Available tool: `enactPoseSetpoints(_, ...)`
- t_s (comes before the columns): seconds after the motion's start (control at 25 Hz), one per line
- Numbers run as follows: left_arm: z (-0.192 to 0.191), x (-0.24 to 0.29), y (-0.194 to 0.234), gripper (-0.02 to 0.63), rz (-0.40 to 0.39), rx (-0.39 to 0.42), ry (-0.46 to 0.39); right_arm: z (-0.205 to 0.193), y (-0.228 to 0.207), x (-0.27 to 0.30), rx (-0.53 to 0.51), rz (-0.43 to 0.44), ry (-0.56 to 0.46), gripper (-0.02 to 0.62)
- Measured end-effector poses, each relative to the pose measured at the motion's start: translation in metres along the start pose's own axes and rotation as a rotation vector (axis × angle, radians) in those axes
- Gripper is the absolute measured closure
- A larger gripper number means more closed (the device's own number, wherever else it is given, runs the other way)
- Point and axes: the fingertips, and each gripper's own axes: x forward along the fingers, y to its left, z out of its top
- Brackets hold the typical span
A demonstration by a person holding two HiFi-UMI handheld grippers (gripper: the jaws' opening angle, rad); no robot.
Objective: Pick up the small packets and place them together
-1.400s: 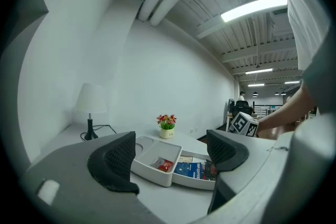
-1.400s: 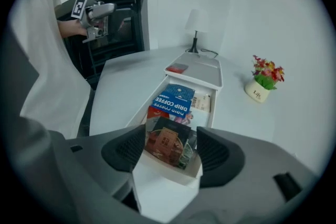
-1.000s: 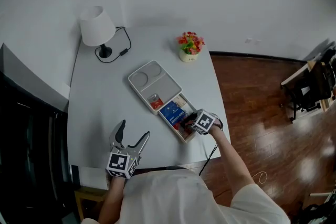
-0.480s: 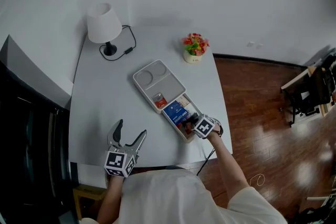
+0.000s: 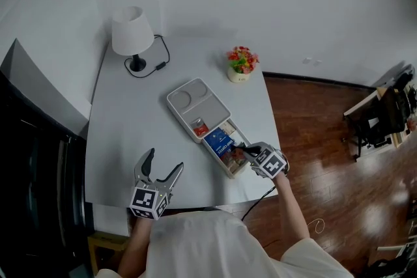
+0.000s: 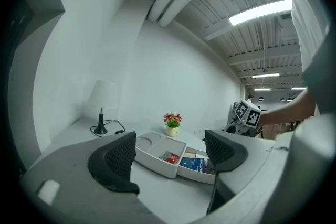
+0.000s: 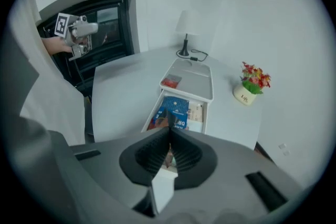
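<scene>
Small packets (image 5: pixel 220 140) lie in the near half of the white tray (image 5: pixel 189 99) on the table (image 5: pixel 124 120) — your right gripper (image 5: pixel 240 151), its jaws just closed, pinches one thin packet (image 7: pixel 171 119) above them. Your left gripper (image 5: pixel 165 161) hovers at the table's near edge — jaws spread, nothing between them.

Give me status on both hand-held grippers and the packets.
Left hand-held gripper open, empty, over the table. Right hand-held gripper shut on a small packet, above the tray. More packets in the tray. Nothing blocking.
</scene>
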Motion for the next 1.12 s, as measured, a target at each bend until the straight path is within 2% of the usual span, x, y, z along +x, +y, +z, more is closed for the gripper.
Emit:
enactPoseSetpoints(0.2, 0.002, -0.007, 0.007, 0.206, 0.015, 0.002, -0.002, 0.045, -0.036, -0.011, -0.086, 0.011, -0.053, 0.581)
enactPoseSetpoints(0.36, 0.002, -0.014, 0.014, 0.206, 0.042, 0.001, 0.003, 0.079, -0.066, 0.012, -0.119, 0.067, -0.061, 0.581)
enactPoseSetpoints(0.48, -0.001, -0.021, 0.021, 0.206, 0.073, 0.001, 0.011, 0.098, -0.085, 0.037, -0.173, 0.093, -0.027, 0.581)
enactPoseSetpoints(0.6, -0.003, -0.028, 0.030, 0.206, 0.119, -0.011, 0.015, 0.104, -0.104, 0.067, -0.222, 0.127, 0.036, 0.581)
enactPoseSetpoints(0.8, -0.010, -0.038, 0.039, 0.206, 0.186, -0.031, 0.032, 0.104, -0.133, 0.106, -0.215, 0.140, 0.121, 0.578)
enactPoseSetpoints(1.0, -0.025, -0.043, 0.035, 0.206, 0.209, -0.036, 0.075, 0.110, -0.149, 0.136, -0.201, 0.119, 0.128, 0.563)
enactPoseSetpoints(1.12, -0.027, -0.045, 0.035, 0.206, 0.219, -0.049, 0.080, 0.108, -0.150, 0.149, -0.231, 0.109, 0.132, 0.551)
